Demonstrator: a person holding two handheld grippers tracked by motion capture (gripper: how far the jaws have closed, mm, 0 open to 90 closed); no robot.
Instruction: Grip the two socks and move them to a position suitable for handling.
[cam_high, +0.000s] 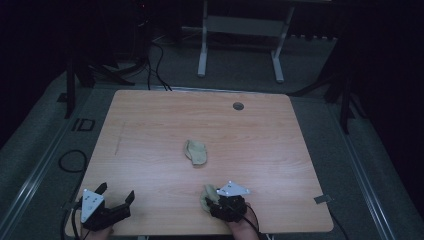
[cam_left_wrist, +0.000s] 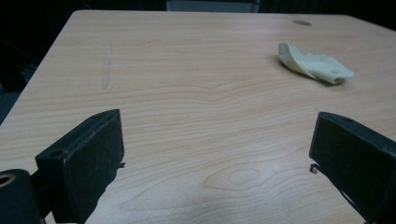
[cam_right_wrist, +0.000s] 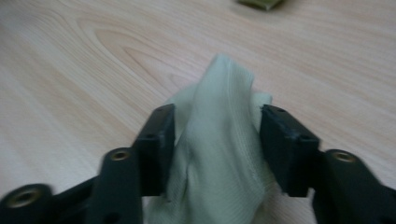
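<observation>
Two pale socks: one (cam_high: 195, 151) lies mid-tabletop (cam_high: 150, 130), the other (cam_right_wrist: 219, 154) sits between my right gripper's (cam_right_wrist: 217, 140) half-parted jaws, where lifting could snag it; left gripper (cam_left_wrist: 217, 154) stands wide, empty.

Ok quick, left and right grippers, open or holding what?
Left gripper: open, nothing between its jaws.
Right gripper: jaws around the pale sock at the table's near edge; whether they press it cannot be told.

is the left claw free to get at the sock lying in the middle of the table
Probably yes. The left claw stands open with nothing between its jaws, and bare table lies between it and the middle sock. The right claw, at the near sock, is off that path.
</observation>
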